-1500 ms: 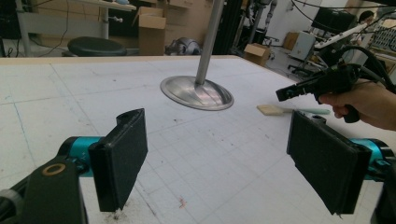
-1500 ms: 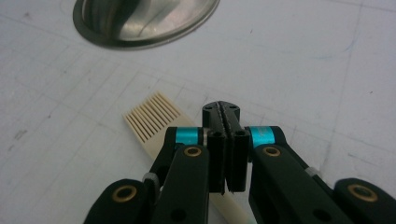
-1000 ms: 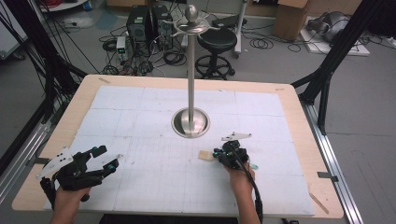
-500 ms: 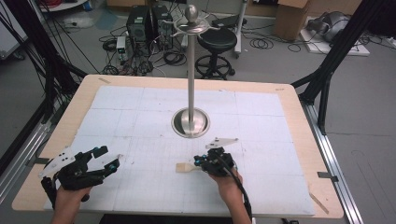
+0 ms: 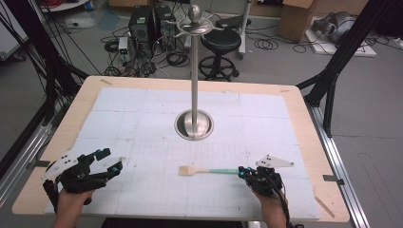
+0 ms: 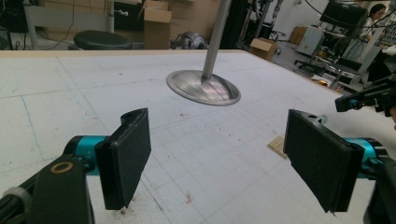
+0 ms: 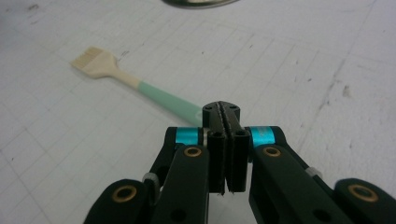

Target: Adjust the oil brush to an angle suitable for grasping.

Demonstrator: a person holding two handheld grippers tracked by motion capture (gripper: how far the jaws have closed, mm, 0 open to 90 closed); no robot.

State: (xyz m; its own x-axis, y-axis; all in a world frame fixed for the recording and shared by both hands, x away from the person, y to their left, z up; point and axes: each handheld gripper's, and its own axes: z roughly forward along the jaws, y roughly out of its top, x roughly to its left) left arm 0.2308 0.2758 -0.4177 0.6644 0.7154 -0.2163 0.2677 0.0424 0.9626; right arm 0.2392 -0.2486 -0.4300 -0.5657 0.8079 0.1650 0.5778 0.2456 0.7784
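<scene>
Table (image 5: 304, 109) with white gridded mat; metal stand (image 5: 194, 124) upright at centre, hooks at top. Brush (image 5: 209, 170) lies flat on the mat in front of the stand base, bristles pointing to the person's left. Right gripper (image 5: 243, 173): jaws pressed together on the green handle end. Left gripper (image 5: 113, 161): jaws wide apart, holding nothing, well apart from the brush. Step in hand, judged: brush held at the table, lift not yet made. Next move likely needs a firm hold while raising it, perhaps toward the hooks.
</scene>
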